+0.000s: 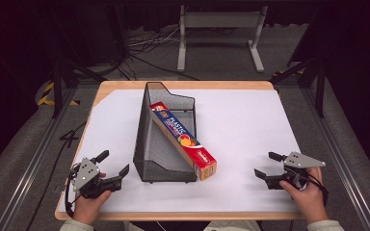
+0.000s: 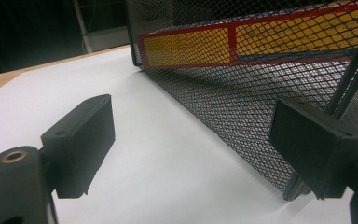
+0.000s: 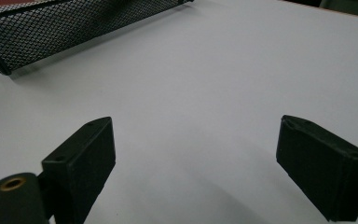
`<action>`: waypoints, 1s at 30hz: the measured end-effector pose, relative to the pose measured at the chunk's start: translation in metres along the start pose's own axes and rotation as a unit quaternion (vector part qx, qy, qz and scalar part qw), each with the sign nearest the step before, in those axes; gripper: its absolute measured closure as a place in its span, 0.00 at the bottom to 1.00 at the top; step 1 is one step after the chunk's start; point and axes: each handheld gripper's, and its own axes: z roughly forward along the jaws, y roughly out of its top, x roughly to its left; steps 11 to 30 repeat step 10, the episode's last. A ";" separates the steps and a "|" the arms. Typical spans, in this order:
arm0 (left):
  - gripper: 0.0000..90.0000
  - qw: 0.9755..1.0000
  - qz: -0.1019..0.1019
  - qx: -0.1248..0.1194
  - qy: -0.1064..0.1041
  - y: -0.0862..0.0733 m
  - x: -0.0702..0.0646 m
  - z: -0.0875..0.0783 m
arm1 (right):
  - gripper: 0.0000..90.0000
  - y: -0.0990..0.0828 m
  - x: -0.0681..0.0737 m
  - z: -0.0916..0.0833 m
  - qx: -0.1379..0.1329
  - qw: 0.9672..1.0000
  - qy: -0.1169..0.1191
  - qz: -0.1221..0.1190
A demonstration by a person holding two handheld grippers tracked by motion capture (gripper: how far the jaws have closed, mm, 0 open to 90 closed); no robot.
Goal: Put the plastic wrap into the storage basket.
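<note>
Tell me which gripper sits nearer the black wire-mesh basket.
Left. The left gripper rests just off the near left corner of the black wire-mesh basket, its jaws open beside the mesh wall. The right gripper lies farther away on the white sheet, jaws open.

- I count one black mesh basket on my table.
- One plastic wrap box leans in it.
- I hold two grippers: left gripper, right gripper.
- One white sheet covers the tabletop.
</note>
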 end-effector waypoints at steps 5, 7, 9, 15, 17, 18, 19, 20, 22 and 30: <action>0.17 1.000 -0.001 0.000 0.000 0.000 0.000 0.000 | 0.14 -0.001 -0.001 0.000 0.001 1.000 0.001 0.005; 0.17 1.000 -0.001 0.000 0.000 0.000 0.000 0.000 | 0.14 -0.001 -0.001 0.000 0.001 1.000 0.001 0.005; 0.17 1.000 -0.002 -0.001 -0.001 0.000 0.000 0.000 | 0.14 -0.001 -0.001 0.000 -0.002 1.000 0.002 0.005; 0.17 1.000 -0.002 -0.001 0.000 0.000 0.000 0.000 | 0.14 0.000 -0.001 0.000 -0.002 1.000 0.001 0.005; 0.17 1.000 -0.002 -0.001 0.000 0.000 0.000 0.000 | 0.14 0.000 -0.001 0.000 -0.002 1.000 0.001 0.005; 0.17 1.000 -0.002 -0.001 0.000 0.000 0.000 0.000 | 0.14 0.000 -0.001 0.000 -0.002 1.000 0.001 0.005; 0.17 1.000 -0.002 -0.001 0.000 0.000 0.000 0.000 | 0.14 0.000 -0.001 0.000 -0.002 1.000 0.001 0.005; 0.17 1.000 -0.002 -0.001 0.000 0.000 0.000 0.000 | 0.14 0.000 -0.001 0.000 -0.002 1.000 0.001 0.005; 0.17 1.000 -0.002 -0.001 0.000 0.000 0.000 0.000 | 0.14 0.000 -0.001 0.000 -0.002 1.000 0.001 0.005; 0.17 1.000 -0.002 -0.001 0.000 0.000 0.000 0.000 | 0.14 0.000 -0.001 0.000 -0.002 1.000 0.001 0.005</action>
